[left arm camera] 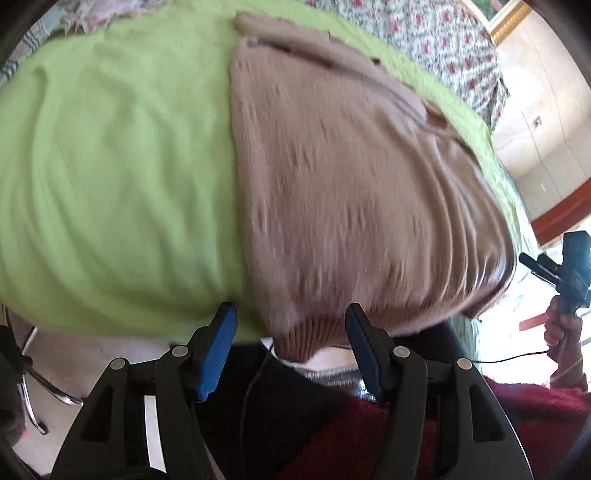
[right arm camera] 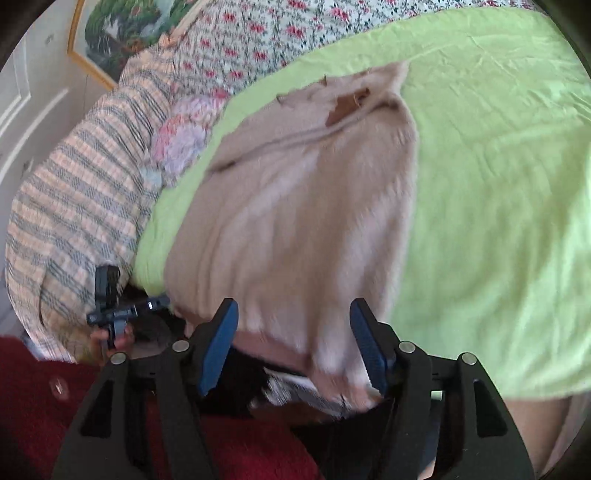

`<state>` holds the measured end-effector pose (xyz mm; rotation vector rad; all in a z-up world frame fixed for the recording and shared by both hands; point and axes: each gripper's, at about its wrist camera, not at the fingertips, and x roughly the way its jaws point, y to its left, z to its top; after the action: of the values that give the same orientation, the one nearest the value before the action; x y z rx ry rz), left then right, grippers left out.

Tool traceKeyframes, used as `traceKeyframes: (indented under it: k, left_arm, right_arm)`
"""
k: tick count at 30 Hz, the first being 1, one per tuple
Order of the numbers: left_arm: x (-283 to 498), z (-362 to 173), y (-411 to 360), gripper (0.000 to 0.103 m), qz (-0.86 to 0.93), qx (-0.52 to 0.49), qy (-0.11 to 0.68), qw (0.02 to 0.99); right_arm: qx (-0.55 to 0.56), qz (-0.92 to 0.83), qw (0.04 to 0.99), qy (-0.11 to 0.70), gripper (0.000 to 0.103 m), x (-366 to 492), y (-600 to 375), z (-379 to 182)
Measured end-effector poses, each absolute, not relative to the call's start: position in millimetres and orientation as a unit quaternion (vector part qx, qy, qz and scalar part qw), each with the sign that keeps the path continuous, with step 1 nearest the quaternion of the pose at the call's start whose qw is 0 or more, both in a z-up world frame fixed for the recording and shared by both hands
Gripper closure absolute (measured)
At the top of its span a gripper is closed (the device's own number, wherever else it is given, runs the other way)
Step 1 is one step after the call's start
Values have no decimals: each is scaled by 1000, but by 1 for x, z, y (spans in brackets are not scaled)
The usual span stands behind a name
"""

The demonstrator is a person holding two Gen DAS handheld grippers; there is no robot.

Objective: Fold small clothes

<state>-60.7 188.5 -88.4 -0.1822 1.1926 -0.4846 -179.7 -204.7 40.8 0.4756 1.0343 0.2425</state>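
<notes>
A small tan knit sweater (left arm camera: 343, 184) lies on a light green cloth (left arm camera: 110, 166), its ribbed hem hanging over the near edge. My left gripper (left arm camera: 291, 347) is open and empty, its blue pads either side of the hem's left corner, just short of it. In the right wrist view the same sweater (right arm camera: 295, 221) lies on the green cloth (right arm camera: 498, 184). My right gripper (right arm camera: 295, 347) is open, with the hem's right part between the pads. The right gripper also shows at the far right of the left wrist view (left arm camera: 569, 273), and the left gripper at the left of the right wrist view (right arm camera: 118, 310).
A floral quilt (right arm camera: 258, 37) and a striped blanket (right arm camera: 85, 192) lie beyond the green cloth. A framed picture (right arm camera: 122, 29) hangs on the wall. The person's red sweater (left arm camera: 535, 424) is close below. A chrome chair leg (left arm camera: 40, 391) stands at the lower left.
</notes>
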Motion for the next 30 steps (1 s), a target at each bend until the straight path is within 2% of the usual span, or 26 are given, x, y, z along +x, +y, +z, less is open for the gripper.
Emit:
traceKeyframes:
  k: [5, 11, 12, 13, 15, 16, 17, 22, 30]
  left_arm:
    - [-57, -109, 180, 42, -240, -102, 563, 784]
    - [-51, -112, 173, 42, -255, -101, 562, 781]
    - [-51, -111, 173, 42, -258, -100, 561, 780]
    - [-51, -110, 174, 48, -258, -96, 559, 782]
    - [-54, -107, 172, 68, -260, -73, 553, 788]
    - [-56, -106, 170, 93, -263, -65, 550, 790]
    - [-58, -103, 170, 96, -269, -62, 544, 793]
    - [-72, -86, 176, 96, -288, -55, 516, 805]
    - [-82, -22, 192, 97, -330, -121, 438, 827]
  right_arm:
    - [233, 92, 815, 523, 36, -201, -216, 10]
    - [237, 120, 805, 530, 36, -183, -192, -25]
    - [237, 123, 805, 529, 36, -181, -188, -28]
    - [238, 129, 805, 528, 37, -179, -183, -31]
    - [238, 147, 802, 528, 60, -177, -175, -33]
    - [234, 152, 801, 530, 79, -178, -172, -32]
    - [227, 160, 799, 533, 87, -179, -169, -30]
    - [215, 195, 801, 524, 91, -194, -167, -7]
    - [297, 244, 823, 419, 92, -197, -185, 46]
